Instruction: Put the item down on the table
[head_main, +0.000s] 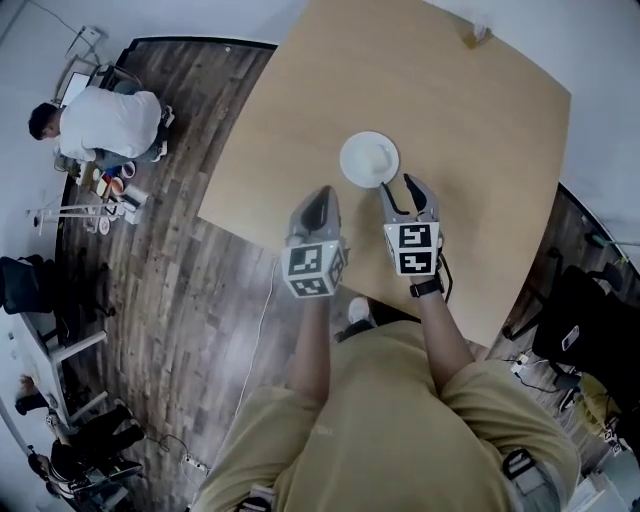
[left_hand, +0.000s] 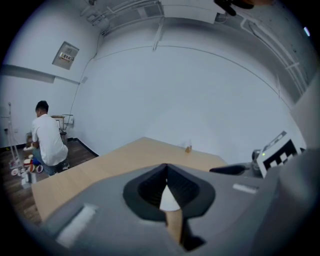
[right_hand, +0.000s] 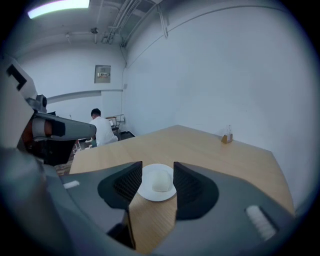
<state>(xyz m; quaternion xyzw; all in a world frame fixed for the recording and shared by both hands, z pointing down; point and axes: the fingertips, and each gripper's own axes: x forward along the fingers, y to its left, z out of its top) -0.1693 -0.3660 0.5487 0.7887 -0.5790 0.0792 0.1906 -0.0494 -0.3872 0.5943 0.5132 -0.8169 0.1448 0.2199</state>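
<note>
The big wooden worktop (head_main: 480, 120) is standing on a dark wood floor (head_main: 180, 300). The person with the grippers (head_main: 400, 420) is standing at the worktop's near edge. A person in a white top (head_main: 105, 122) is crouching on the floor, well away from the worktop's left edge.

The left gripper (head_main: 321, 192) is reaching over the near edge. Its fingers (left_hand: 149, 189) are clenched together at the tips, with nothing between them. The right gripper (head_main: 399, 185) is hanging just beside it and pointing at the plate (head_main: 349, 160). Its fingers (right_hand: 129, 182) are released and standing apart, gripping nothing. The plate is showing in the gap between them, but they are not pressing on it.

The plate is sitting flat on the worktop, about in the middle and a bit closer to the near edge. A white lump (head_main: 379, 156) is lying on the plate. A small bottle (head_main: 472, 37) is standing by the far corner, well apart from the plate.
</note>
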